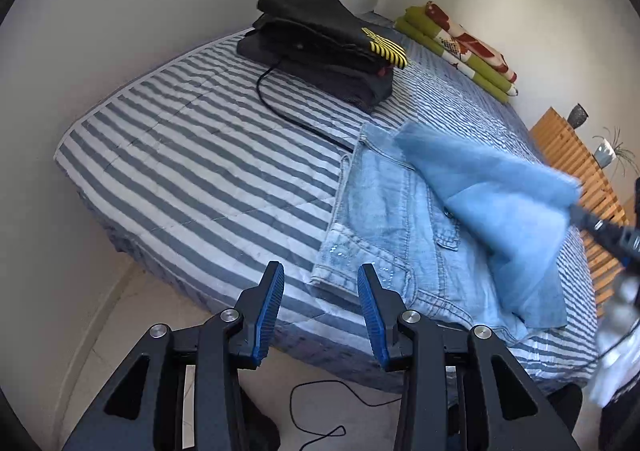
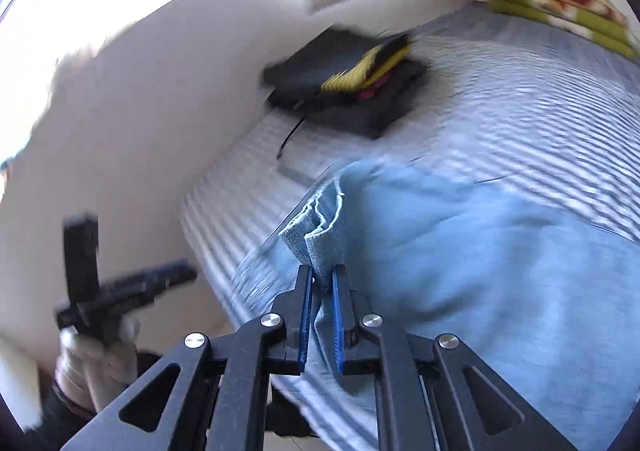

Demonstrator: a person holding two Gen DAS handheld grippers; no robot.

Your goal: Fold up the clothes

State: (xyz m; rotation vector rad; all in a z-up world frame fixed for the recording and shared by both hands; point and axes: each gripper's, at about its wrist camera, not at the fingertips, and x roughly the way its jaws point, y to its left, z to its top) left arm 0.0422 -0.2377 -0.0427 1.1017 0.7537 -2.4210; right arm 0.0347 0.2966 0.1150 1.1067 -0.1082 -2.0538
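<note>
Right gripper [image 2: 322, 275] clamped on jeans [image 1: 384, 219] hem, lifting it over the rest on the striped bed [image 1: 192, 155]. Left gripper [image 1: 320, 283] open, empty, near the bed edge. Denim looks soft, heavyish; grip hems or waistband.

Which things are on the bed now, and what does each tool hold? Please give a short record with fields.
surface: striped bed cover
garment in work: light blue jeans, lying flat on the cover near its front edge, one part lifted
right tool: shut on a lifted fold of the jeans
left tool: open, empty, above the near edge of the bed
folded pile: dark clothes at the far side
also on bed: green and red blanket, folded, by the wall
</note>
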